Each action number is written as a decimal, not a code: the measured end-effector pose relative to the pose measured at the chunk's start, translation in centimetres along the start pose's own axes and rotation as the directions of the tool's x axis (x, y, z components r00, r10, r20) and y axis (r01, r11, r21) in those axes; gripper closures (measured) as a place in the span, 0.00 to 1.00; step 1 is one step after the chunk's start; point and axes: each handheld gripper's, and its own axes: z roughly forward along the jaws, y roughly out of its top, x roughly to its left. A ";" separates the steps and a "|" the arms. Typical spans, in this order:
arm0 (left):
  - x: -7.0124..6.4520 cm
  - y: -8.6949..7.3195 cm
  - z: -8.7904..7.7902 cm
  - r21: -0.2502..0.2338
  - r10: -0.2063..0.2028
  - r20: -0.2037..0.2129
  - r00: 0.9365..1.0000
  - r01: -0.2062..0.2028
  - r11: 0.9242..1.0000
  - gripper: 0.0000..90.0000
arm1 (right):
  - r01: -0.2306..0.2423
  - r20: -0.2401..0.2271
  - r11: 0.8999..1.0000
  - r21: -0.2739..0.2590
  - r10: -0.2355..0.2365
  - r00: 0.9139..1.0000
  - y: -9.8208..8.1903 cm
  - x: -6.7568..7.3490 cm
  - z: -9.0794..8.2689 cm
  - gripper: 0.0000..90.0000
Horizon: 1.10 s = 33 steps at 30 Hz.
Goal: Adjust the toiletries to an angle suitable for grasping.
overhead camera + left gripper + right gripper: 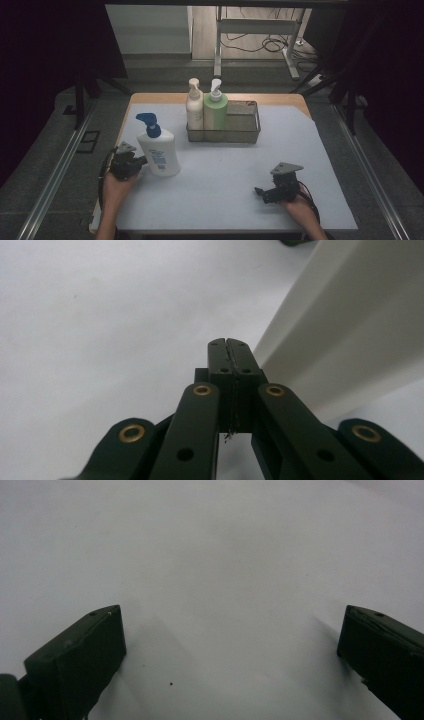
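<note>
Two bottles already sit in the wire basket [248, 131] up top; the big white pump bottle [161, 151] still waits outside, left gripper [137, 162] jaws clenched empty beside it, right gripper [260, 191] jaws spread wide.

- My left gripper [134, 163] sits near the counter's [225, 175] left edge, close to the front corner, its fingers [220, 360] pressed flat together with nothing between them.
- My left forearm comes in over the front edge and angles up to it.
- My right gripper [260, 191] lies low near the front right corner, pointing left, its fingers [85, 650] spread wide apart over bare surface.
- My right hand [295, 200] grips it from behind.
</note>
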 end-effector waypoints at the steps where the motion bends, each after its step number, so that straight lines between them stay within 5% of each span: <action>1: 0.0 0.1 0.0 -0.001 0.001 -0.002 1.000 -0.001 1.000 0.99 | 0.000 0.000 1.000 0.000 0.000 1.000 0.0 0.0 0.0 0.00; 17: -0.1 -0.9 0.3 0.015 -0.017 0.036 0.999 0.016 1.000 0.99 | 0.000 0.000 1.000 0.000 0.000 1.000 0.0 0.0 0.0 0.00; 33: -2.3 0.0 1.6 0.032 0.066 0.074 0.995 -0.069 0.997 0.99 | 0.000 0.000 1.000 0.000 0.000 1.000 0.0 0.0 0.0 0.00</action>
